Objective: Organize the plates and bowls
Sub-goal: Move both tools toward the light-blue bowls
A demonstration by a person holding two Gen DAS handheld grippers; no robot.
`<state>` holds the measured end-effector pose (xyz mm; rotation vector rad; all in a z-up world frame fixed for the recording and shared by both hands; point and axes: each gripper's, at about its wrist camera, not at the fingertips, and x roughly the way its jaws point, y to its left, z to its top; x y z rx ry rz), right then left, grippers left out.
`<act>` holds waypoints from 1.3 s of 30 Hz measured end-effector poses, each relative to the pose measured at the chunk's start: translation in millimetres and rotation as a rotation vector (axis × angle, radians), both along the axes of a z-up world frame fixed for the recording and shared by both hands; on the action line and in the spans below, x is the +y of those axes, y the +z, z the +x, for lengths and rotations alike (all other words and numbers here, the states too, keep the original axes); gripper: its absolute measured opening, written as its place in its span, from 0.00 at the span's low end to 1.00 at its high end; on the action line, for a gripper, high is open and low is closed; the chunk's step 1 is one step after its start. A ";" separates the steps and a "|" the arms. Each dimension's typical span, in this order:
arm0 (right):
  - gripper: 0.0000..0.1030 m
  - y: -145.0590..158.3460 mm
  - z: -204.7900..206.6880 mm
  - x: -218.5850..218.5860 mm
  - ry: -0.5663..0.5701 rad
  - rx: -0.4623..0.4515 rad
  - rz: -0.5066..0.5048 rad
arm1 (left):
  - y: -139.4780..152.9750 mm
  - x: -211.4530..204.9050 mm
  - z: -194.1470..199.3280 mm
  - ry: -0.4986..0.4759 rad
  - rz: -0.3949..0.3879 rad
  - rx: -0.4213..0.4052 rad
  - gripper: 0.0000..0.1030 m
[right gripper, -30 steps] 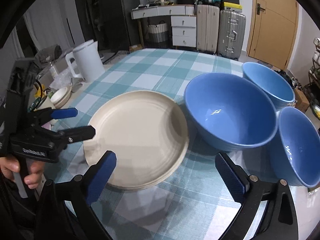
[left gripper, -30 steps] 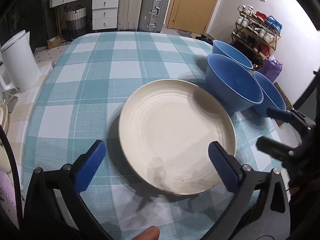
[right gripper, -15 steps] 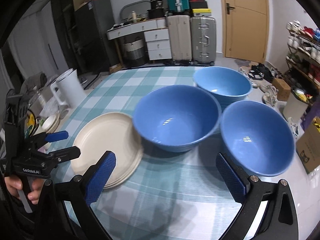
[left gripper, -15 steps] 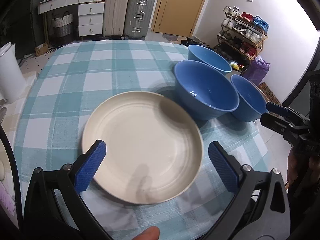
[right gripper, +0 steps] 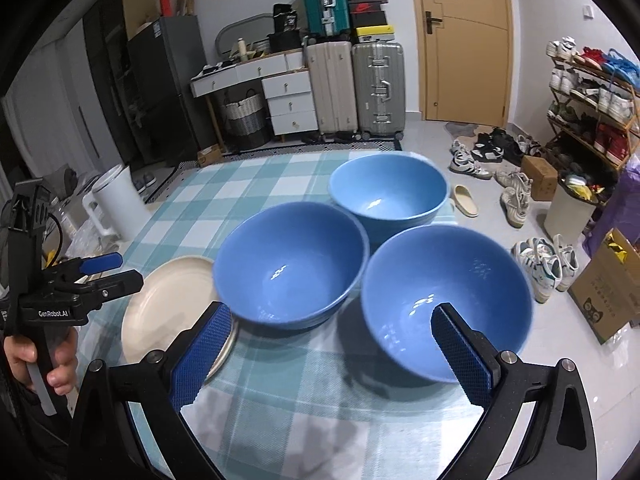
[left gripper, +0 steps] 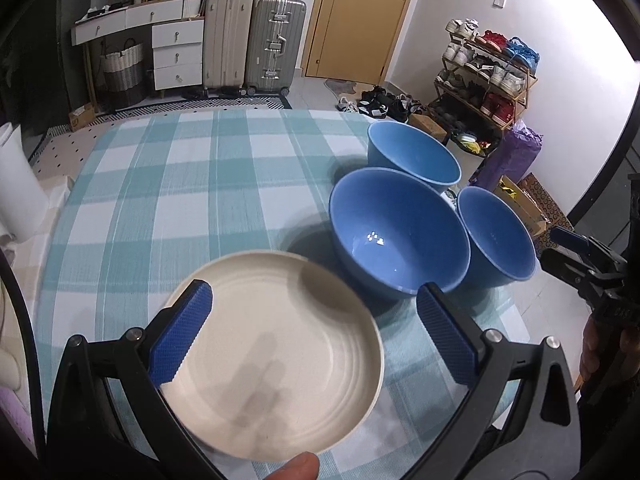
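Note:
A cream plate lies on the checked tablecloth at the near left; it also shows in the right wrist view. Three blue bowls stand to its right: a middle bowl, a far bowl and a near right bowl. My left gripper is open and empty above the plate. My right gripper is open and empty in front of the near right bowl and the middle bowl.
The checked tablecloth covers the table. A white kettle stands off the table's left side. Suitcases, drawers and a shoe rack stand on the floor beyond. A cardboard box is at the right.
Both grippers have pulled back and swung right. The plate now sits lower left in view and the three bowls are more central. Both stay open.

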<state>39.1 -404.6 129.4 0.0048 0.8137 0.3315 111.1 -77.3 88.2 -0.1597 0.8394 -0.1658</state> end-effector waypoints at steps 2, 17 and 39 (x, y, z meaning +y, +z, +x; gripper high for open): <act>0.99 4.3 5.4 -8.8 -0.013 -0.002 0.004 | 3.5 -3.5 8.8 -0.005 0.004 0.001 0.99; 0.99 28.0 56.8 -45.2 -0.087 -0.006 0.009 | 12.0 -21.3 74.8 -0.003 0.024 0.031 0.99; 0.99 40.6 117.4 -53.6 -0.112 -0.002 -0.005 | 20.1 -45.9 141.3 -0.024 0.046 0.050 0.99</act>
